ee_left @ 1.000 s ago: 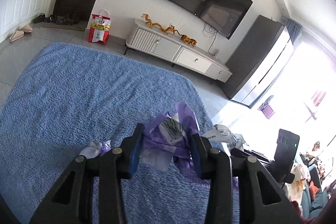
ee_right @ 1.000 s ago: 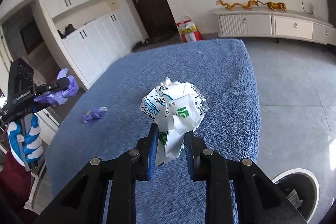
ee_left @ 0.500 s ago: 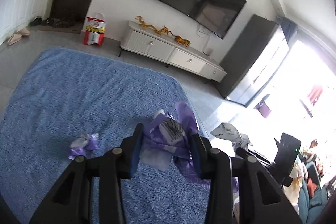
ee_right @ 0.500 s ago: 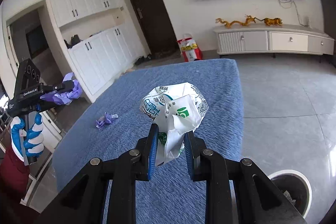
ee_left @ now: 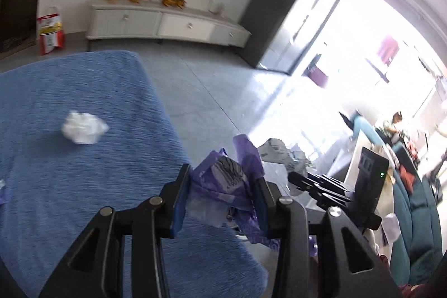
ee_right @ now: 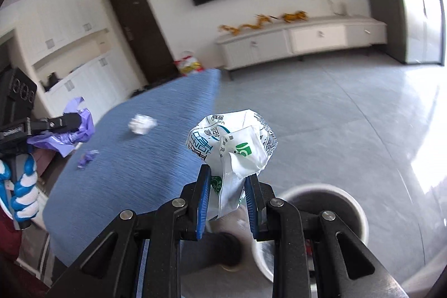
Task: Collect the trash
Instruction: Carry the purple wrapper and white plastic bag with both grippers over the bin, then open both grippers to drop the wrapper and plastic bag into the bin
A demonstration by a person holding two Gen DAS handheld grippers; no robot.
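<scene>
My left gripper [ee_left: 220,189] is shut on a crumpled purple wrapper [ee_left: 223,183], held above the right edge of the blue cloth table [ee_left: 83,172]. My right gripper [ee_right: 227,194] is shut on a crumpled white and green plastic wrapper [ee_right: 234,144], held over the near rim of a round white trash bin [ee_right: 352,203] on the floor. The left gripper with its purple wrapper [ee_right: 69,130] also shows in the right wrist view at far left. A white crumpled paper ball [ee_left: 83,127] and a small purple scrap [ee_right: 88,157] lie on the cloth.
A white TV cabinet [ee_right: 301,41] with gold dragon figures stands against the far wall under a dark TV. A red and white bag [ee_left: 50,30] sits on the grey tile floor beside it. A teal sofa [ee_left: 413,228] stands at the right.
Both grippers swung right with their wrappers still held. The right gripper now hangs over the trash bin's rim. A white paper ball has come into view on the cloth.
</scene>
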